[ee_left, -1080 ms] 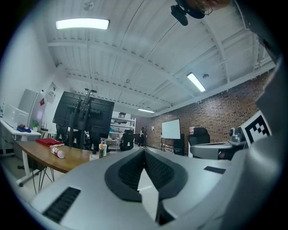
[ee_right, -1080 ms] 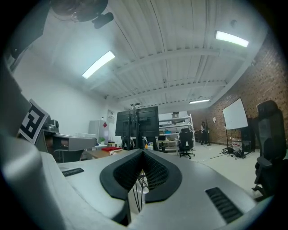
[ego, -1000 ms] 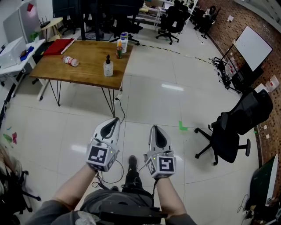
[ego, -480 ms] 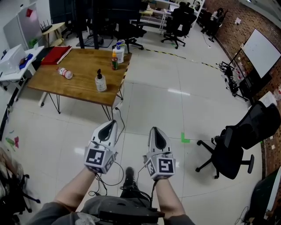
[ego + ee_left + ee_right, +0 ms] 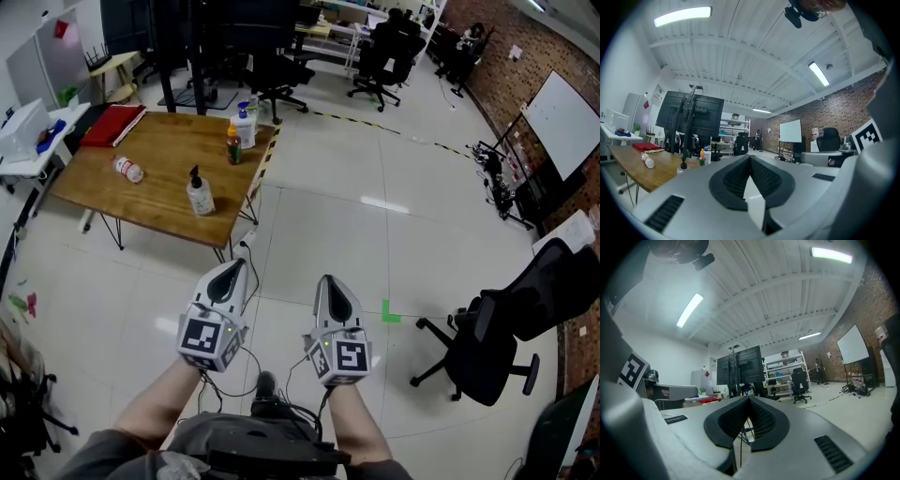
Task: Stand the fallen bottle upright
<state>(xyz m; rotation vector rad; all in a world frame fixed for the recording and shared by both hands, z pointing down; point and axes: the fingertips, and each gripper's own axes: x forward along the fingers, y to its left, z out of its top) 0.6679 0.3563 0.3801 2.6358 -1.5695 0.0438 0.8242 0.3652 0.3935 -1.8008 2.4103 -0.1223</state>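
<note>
Left gripper (image 5: 750, 157): jaws are sitting clenched, tips meeting, nothing between them. Right gripper (image 5: 749, 398): same, closed and empty. Both are pointing level, side by side, held out in front of the person over bare floor, aiming toward the wooden table (image 5: 164, 150) at far left.

Fallen bottle (image 5: 127, 169) is lying on its side on the left part of that table, well apart from both grippers. Nothing is touching it. Near it on the right, a pump bottle (image 5: 199, 192) is standing upright by the near edge. An orange-capped bottle (image 5: 232, 145) and a white bottle (image 5: 246, 125) are standing at the far right corner. A red folder (image 5: 111, 125) is lying at the far left end. A black office chair (image 5: 497, 342) is sitting off to the right, out of the way.

Reading this as the approach stage; the bottle is not yet reached and the jaws will need opening first.

Handling, my guess: it's looking like a small clear plastic bottle with a label band, so light, thin-walled, smooth and round. It'll be prone to rolling away on a nudge and to denting or slipping under a hard squeeze. How full it is, and which end has the cap, I can't tell from here. I'd be taking it across the body up toward the neck end, closing gently, then pivoting it onto its base, keeping clear of the pump bottle.
</note>
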